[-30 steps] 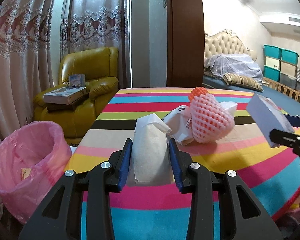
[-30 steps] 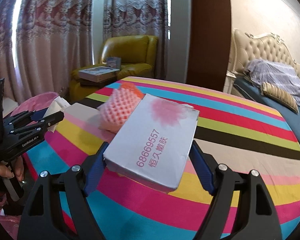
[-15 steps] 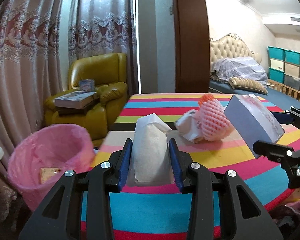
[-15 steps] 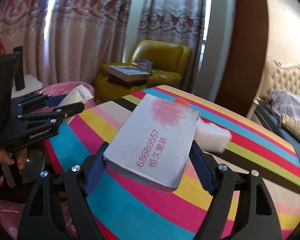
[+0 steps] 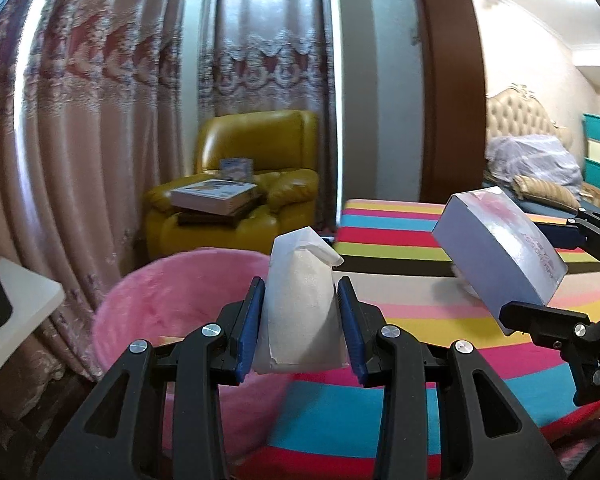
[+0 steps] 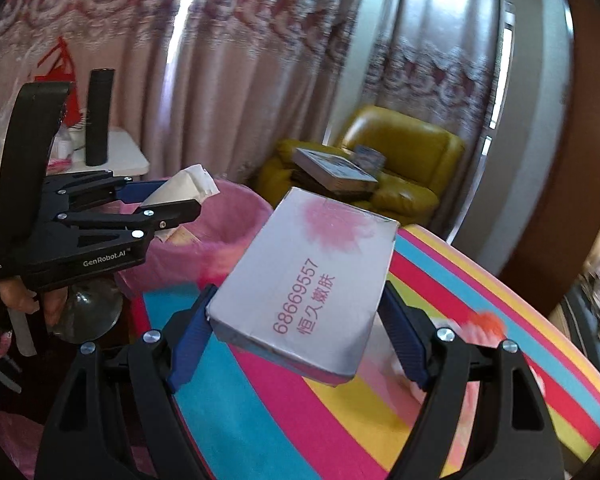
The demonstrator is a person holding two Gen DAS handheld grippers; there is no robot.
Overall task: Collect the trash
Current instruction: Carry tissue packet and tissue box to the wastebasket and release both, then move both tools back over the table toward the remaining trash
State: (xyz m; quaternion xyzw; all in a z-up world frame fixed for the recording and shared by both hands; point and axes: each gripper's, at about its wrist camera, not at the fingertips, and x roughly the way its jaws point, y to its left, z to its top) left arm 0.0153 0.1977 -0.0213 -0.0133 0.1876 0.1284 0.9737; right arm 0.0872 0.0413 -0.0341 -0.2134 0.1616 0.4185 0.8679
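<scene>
My left gripper (image 5: 300,312) is shut on a white paper packet (image 5: 300,312), held over the near rim of the pink-lined trash bin (image 5: 160,300). In the right wrist view that gripper (image 6: 172,200) shows at the left with the packet (image 6: 188,186) above the bin (image 6: 228,224). My right gripper (image 6: 300,312) is shut on a white tissue box (image 6: 308,276) with pink print, held above the striped table's corner, just right of the bin. The same box (image 5: 496,248) appears at the right of the left wrist view. Pink foam netting (image 6: 488,324) lies blurred on the table.
The striped round table (image 5: 400,292) fills the right. A yellow armchair (image 5: 260,184) with books stands behind the bin by the curtains. A white side table (image 6: 120,160) with a dark cylinder (image 6: 98,116) stands at the left. A hand (image 6: 24,300) holds the left gripper.
Both grippers swung left from over the table toward the bin, each keeping its load. The bin now sits under the left gripper; the foam netting slid out of the left wrist view.
</scene>
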